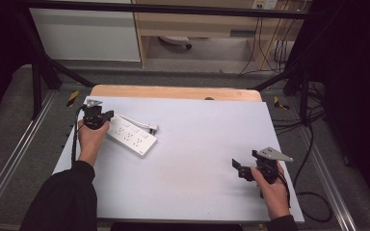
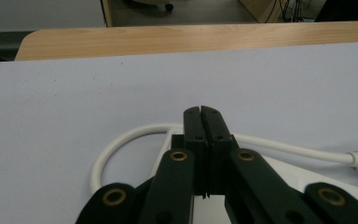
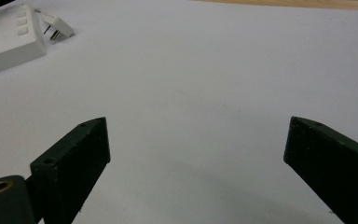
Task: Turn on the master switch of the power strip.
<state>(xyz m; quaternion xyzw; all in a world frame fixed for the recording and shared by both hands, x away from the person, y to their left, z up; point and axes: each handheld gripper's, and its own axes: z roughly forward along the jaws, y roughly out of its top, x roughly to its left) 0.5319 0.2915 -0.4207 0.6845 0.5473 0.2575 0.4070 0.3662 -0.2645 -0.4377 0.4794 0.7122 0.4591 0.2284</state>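
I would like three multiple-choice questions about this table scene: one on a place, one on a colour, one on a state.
1. Where does the power strip lie?
A. next to the left gripper
B. under the right gripper
C. on the floor

2. What colour is the strip's cable?
A. black
B. white
C. red

3. How are the right gripper's fingers?
A. shut together
B. shut on a plug
C. wide apart

Answers: 1 A, the high view shows it by the left hand. 2 B, the left gripper view shows a white loop. 3 C, bare mat lies between them.
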